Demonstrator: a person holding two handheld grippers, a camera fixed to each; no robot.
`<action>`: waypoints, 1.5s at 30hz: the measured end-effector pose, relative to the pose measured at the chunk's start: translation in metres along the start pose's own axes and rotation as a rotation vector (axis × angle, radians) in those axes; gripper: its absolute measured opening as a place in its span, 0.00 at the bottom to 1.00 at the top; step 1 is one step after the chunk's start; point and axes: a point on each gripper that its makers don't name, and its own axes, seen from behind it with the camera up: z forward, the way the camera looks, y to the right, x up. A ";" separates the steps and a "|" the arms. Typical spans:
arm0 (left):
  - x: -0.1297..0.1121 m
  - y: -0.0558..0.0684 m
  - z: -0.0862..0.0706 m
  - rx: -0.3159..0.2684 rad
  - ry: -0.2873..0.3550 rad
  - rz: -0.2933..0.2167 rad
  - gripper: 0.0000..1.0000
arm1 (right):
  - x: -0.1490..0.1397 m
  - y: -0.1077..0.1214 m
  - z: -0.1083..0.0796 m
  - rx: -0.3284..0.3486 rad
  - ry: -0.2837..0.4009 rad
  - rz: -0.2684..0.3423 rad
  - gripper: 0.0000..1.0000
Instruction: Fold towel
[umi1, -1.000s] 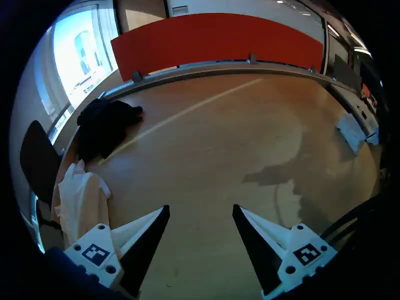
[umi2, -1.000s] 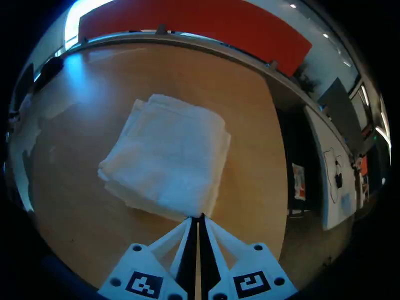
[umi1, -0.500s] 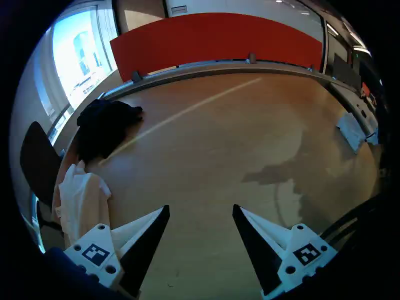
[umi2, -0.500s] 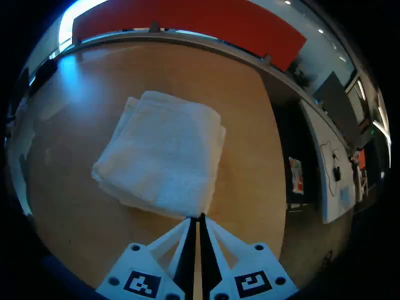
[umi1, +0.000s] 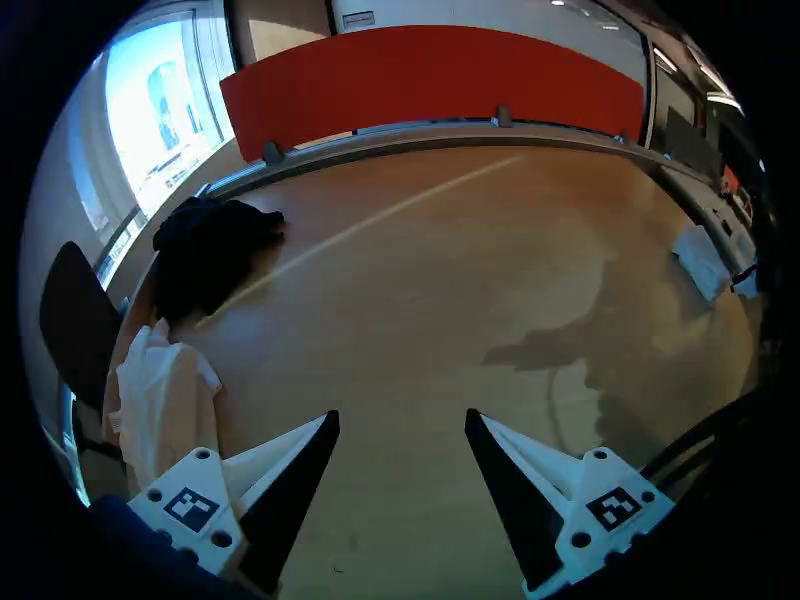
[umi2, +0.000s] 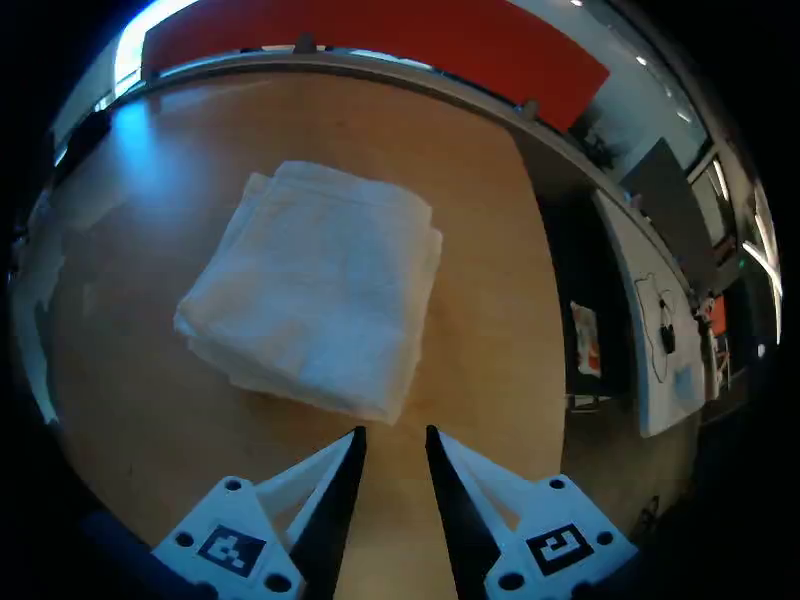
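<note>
A folded white towel (umi2: 310, 295) lies flat on the wooden table (umi2: 480, 300) in the right gripper view. My right gripper (umi2: 395, 432) hovers just in front of the towel's near corner, its fingers slightly apart and holding nothing. In the left gripper view my left gripper (umi1: 400, 415) stands open above bare table (umi1: 450, 280), nothing between its fingers. The same towel (umi1: 702, 262) shows small at the far right of that view.
A black garment (umi1: 205, 252) lies at the table's far left, with crumpled white cloth (umi1: 165, 395) nearer beside my left finger. A red partition (umi1: 430, 80) lines the table's far edge. A dark chair (umi1: 75, 325) stands to the left. Right of the towel the table edge drops to the floor (umi2: 590, 330).
My right gripper has let go of the towel's near corner and opened a little, drawing back slightly. The towel now rests flat. The left gripper has not moved.
</note>
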 end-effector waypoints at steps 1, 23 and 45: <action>0.000 0.000 0.000 -0.001 0.001 0.001 0.93 | 0.000 0.000 0.000 0.000 0.000 0.000 0.59; 0.007 -0.003 -0.004 -0.004 0.021 -0.008 0.93 | 0.028 -0.005 -0.016 -0.036 0.132 0.042 1.00; 0.012 -0.003 -0.005 -0.004 0.035 -0.013 0.93 | 0.109 0.003 -0.059 -0.129 0.496 0.257 1.00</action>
